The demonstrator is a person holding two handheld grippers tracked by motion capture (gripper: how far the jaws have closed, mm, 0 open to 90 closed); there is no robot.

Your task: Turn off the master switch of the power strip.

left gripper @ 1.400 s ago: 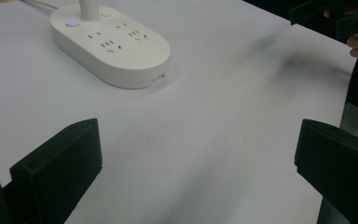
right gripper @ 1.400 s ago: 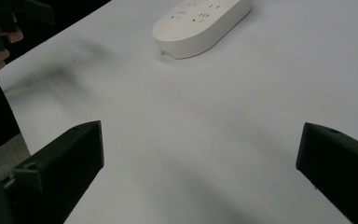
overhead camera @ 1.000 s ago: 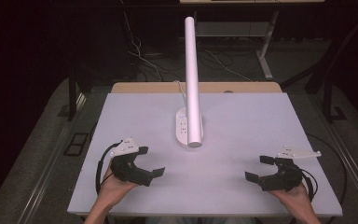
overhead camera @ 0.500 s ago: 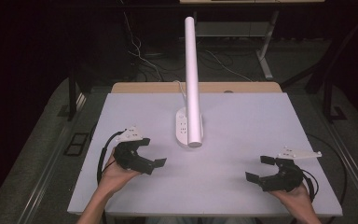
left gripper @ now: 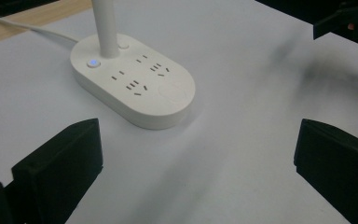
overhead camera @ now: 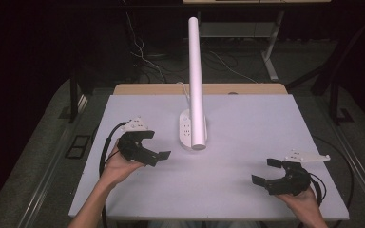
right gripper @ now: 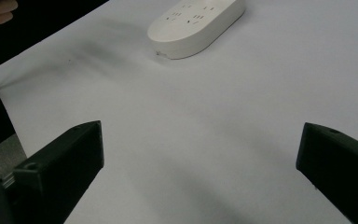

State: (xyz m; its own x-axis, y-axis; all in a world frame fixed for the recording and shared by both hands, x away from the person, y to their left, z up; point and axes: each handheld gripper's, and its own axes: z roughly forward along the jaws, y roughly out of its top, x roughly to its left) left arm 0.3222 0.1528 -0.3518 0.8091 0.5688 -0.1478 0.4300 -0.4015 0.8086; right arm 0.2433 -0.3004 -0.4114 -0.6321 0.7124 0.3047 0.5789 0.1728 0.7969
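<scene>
Step in hand: I judge this to be the approach, my left gripper [overhead camera: 156, 156] raised off the white table [overhead camera: 247, 137] and pointed at the lamp's base, nothing gripped yet.
Left claw: wide, both black jaws well apart and empty in the left gripper view.
Right claw: my right gripper [overhead camera: 268, 173] sits low near the table's right front corner, jaws wide and empty.
Task's thing: the desk lamp base with sockets [left gripper: 135, 81] stands near the middle of the table, a little toward the back, between my two grippers and apart from both; it also shows in the right gripper view [right gripper: 196, 25].
Lamp stem: a white tube [overhead camera: 196, 80] rises from the base's rear end, beside a small lit blue button [left gripper: 92, 62].
Cord: a white cable [left gripper: 37, 30] leaves the base toward the wooden back edge [overhead camera: 199, 89].
Next move: I would carry the left claw forward to the base and line it up, perhaps for the round pad [left gripper: 171, 92] at the near end, which may be a touch switch; I cannot tell for sure.
Count: one lamp, one cable, two grippers, three socket groups on the base as far as I can make out.
</scene>
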